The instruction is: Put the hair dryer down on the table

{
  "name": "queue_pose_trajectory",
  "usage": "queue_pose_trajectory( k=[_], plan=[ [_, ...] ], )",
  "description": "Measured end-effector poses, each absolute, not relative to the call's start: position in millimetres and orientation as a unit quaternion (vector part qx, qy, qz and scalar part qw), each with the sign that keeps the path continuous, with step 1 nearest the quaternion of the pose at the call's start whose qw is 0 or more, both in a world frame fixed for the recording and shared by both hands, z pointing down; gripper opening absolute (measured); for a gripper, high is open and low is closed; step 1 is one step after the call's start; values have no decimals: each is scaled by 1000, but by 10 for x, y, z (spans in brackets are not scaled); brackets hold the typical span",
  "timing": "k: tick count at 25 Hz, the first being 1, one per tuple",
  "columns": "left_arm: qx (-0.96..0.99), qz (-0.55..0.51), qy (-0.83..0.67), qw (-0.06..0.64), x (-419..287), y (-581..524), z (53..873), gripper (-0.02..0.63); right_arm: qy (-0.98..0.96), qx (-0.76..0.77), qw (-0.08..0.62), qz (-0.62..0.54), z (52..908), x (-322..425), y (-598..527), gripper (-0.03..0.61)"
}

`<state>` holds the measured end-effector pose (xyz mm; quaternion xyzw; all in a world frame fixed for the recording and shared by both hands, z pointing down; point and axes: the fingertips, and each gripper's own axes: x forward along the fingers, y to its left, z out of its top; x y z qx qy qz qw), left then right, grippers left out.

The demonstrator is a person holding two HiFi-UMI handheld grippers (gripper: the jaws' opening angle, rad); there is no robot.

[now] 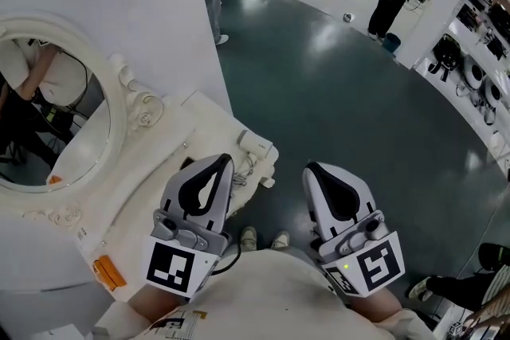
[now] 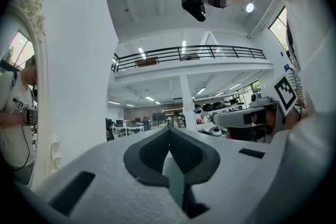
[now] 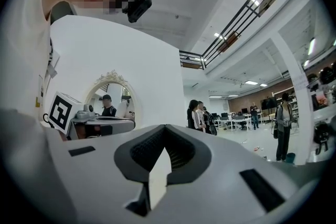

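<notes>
Nothing held. Shut tight and empty on left gripper point(image 1: 221, 165); same on right gripper point(image 1: 313, 171). Probably hair dryer point(image 1: 256, 146), white, lying with cord at far corner of table point(image 1: 159, 147), so likely already down. Just past left gripper's tip at table's edge; farther from right gripper, off table's side. Long axis hard to tell.

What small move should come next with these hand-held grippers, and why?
Probably just hold both back and end here: the left hand-held gripper and right hand-held gripper are shut on nothing, and what looks like the hair dryer already lies on the white table, near its edge.
</notes>
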<state>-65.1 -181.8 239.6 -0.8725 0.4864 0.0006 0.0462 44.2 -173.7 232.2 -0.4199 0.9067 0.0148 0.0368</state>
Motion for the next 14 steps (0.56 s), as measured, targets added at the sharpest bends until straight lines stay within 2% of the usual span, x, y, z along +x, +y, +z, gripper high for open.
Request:
queue_pose_trajectory(
  k=[9,14],
  plan=[
    [-872,8,487,53,-639,-1793,2369,14,910,-414,32,9,2364,429,-1692,20],
    [-873,-2,486,29,-619,-1780,2440,14,913,-406,39,0,2369,411,-1698,20]
  ],
)
